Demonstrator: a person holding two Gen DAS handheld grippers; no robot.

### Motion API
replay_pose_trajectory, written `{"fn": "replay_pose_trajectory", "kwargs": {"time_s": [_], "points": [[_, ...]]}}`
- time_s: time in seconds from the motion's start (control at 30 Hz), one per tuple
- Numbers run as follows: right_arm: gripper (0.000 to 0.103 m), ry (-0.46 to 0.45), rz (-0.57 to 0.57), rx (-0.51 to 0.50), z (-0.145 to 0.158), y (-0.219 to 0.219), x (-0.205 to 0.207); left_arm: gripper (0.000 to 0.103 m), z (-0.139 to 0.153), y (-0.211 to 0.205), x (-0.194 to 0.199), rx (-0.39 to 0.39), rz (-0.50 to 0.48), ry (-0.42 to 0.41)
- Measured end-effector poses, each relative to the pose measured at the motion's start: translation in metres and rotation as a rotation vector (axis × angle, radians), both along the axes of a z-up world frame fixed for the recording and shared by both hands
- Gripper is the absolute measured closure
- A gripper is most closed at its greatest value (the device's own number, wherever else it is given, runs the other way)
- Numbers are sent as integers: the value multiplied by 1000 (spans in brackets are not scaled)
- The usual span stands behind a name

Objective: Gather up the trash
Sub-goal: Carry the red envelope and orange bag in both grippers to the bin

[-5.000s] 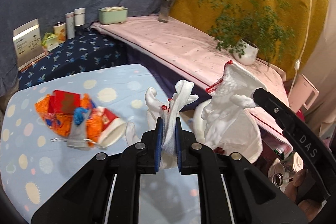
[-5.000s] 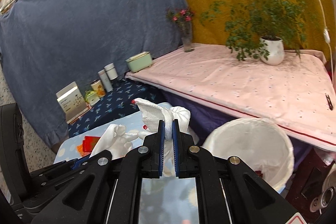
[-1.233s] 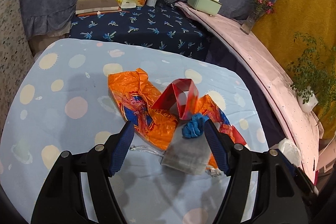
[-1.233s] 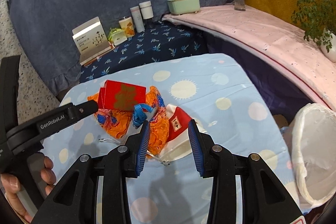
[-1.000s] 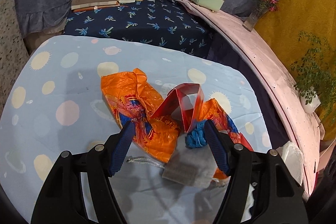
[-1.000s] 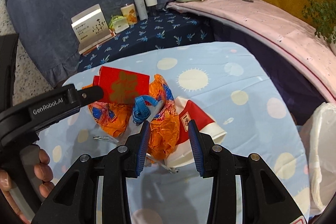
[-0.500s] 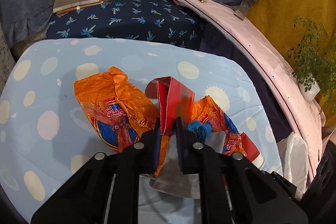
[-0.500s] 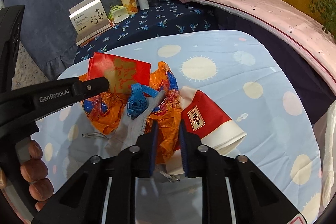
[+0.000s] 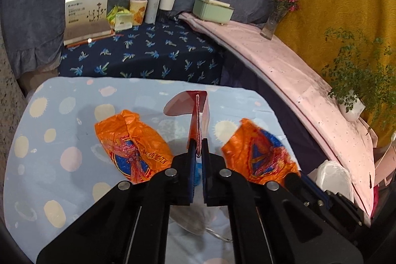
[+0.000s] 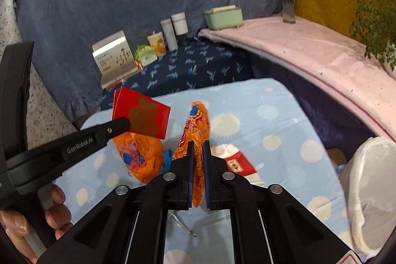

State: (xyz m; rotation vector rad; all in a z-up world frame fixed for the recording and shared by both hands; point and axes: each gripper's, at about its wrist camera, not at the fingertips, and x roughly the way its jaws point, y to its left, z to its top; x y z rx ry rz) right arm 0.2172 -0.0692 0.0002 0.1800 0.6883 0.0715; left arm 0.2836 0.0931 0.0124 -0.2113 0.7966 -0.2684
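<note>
My left gripper (image 9: 197,150) is shut on a folded red envelope (image 9: 198,113) and holds it above the spotted light-blue table (image 9: 61,165). In the right wrist view the same red envelope (image 10: 143,115) hangs from the left gripper (image 10: 123,124). My right gripper (image 10: 196,155) is shut on a crumpled orange wrapper (image 10: 195,125), which is lifted and stands up between the pads. A second orange wrapper (image 10: 141,157) lies on the table, with a blue scrap (image 10: 167,157) and a red-and-white paper cup (image 10: 237,162) beside it. The white-lined bin (image 10: 373,180) stands off the table's right edge.
Behind the table, a dark blue patterned surface (image 9: 148,56) carries a card box (image 9: 85,14), cups and a green packet. A pink-covered bench (image 9: 284,71) runs along the right with a mint box, a vase and a potted plant (image 9: 351,100). A hand (image 10: 52,209) grips the left tool.
Both grippers went from open over the pile to shut, the left on the red envelope and the right on an orange wrapper. Both pieces have risen off the table.
</note>
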Motion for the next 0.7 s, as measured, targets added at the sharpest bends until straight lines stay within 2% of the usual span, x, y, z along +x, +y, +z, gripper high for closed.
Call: {"fn": "replay_pose_trajectory", "kwargs": {"time_s": [0.3,0.7], "points": [[96,-97,-72,15,46,-42,-41,99,42,-35,-38,11,-58,-74],[96,-156,-209,40,66,-114,-99,99,65,-122,-89,43,-204,-119]]}}
